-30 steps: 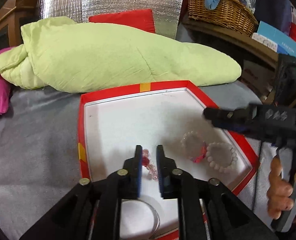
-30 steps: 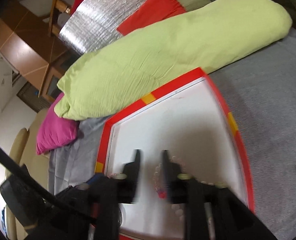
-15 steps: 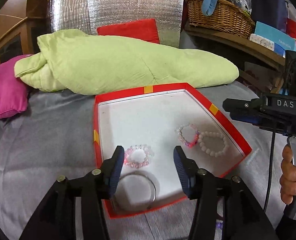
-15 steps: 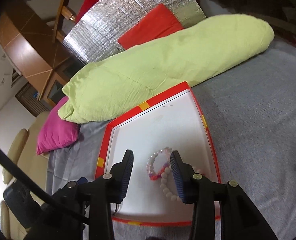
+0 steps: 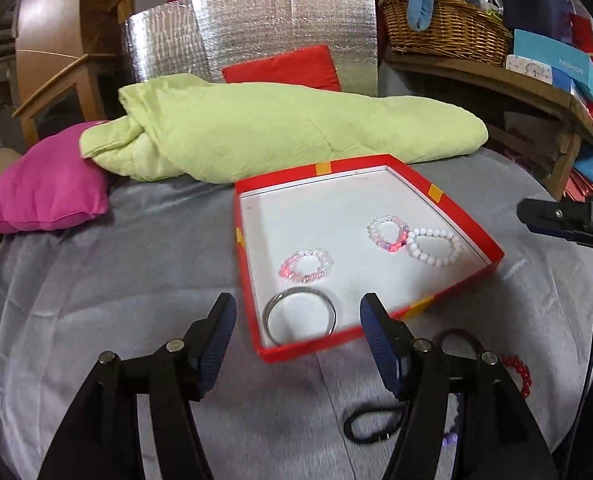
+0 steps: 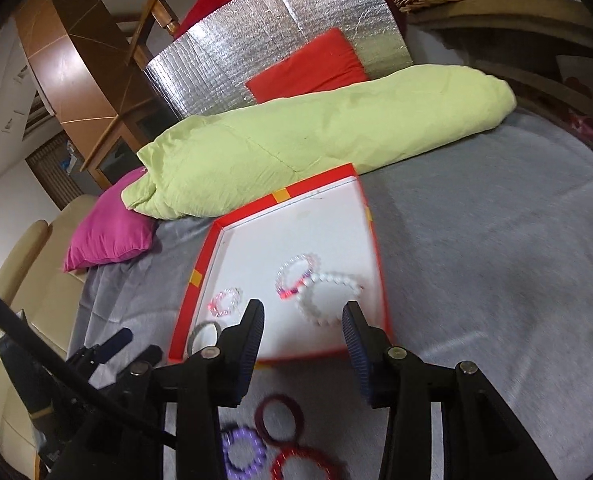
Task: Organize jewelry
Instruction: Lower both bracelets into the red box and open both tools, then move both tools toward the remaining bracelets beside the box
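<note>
A red tray (image 5: 462, 226) with a white floor lies on the grey cloth; it also shows in the right wrist view (image 6: 378, 276). In it lie a pink bead bracelet (image 5: 307, 266), a pink-purple bracelet (image 5: 388, 233), a white bead bracelet (image 5: 435, 246) and a silver bangle (image 5: 300, 315). My left gripper (image 5: 296, 342) is open and empty, just short of the tray's near edge. My right gripper (image 6: 302, 346) is open and empty over the tray's near edge. On the cloth in front lie a dark red ring (image 6: 280, 418), a purple bracelet (image 6: 242, 452), a red bead bracelet (image 6: 304, 466) and a black hair band (image 5: 372, 424).
A light green quilt (image 5: 272, 132) lies behind the tray, with a magenta pillow (image 5: 44, 184) to its left and a red cushion (image 5: 284, 68) against a silver foil panel. A wicker basket (image 5: 444, 28) stands on a wooden shelf at the right.
My left gripper let go of the pink bead bracelet in the tray, opened wide and drew back. My right gripper also opened and drew back from the tray.
</note>
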A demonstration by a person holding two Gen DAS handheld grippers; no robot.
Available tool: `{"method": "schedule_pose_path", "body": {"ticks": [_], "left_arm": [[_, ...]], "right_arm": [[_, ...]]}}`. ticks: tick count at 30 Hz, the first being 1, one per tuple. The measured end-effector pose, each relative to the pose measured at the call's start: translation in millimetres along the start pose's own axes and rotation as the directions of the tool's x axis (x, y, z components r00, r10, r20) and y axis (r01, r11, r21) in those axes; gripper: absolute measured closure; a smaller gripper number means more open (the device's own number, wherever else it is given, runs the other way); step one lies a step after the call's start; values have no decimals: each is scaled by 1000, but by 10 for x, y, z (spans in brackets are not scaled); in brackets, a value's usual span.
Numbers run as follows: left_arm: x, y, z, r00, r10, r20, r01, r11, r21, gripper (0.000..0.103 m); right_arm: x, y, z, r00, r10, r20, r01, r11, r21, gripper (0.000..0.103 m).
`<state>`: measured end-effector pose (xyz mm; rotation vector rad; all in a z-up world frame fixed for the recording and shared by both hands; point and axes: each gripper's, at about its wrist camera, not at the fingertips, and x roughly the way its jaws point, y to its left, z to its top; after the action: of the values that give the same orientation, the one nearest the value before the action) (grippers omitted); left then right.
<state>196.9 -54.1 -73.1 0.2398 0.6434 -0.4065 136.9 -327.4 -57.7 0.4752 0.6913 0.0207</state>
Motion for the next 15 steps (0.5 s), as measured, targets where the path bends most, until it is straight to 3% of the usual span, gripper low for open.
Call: {"method": "schedule_pose_path", "body": {"ticks": [6, 15], "left_arm": [[-214, -97, -166, 999, 37, 10, -37, 999, 33, 36], [-284, -239, -298, 998, 59, 5, -59, 992, 111, 31]], "right_arm": [[-137, 2, -201, 999, -13, -31, 13, 1000, -24, 59], [-16, 71, -294, 997, -27, -74, 23, 998, -55, 59]]}}
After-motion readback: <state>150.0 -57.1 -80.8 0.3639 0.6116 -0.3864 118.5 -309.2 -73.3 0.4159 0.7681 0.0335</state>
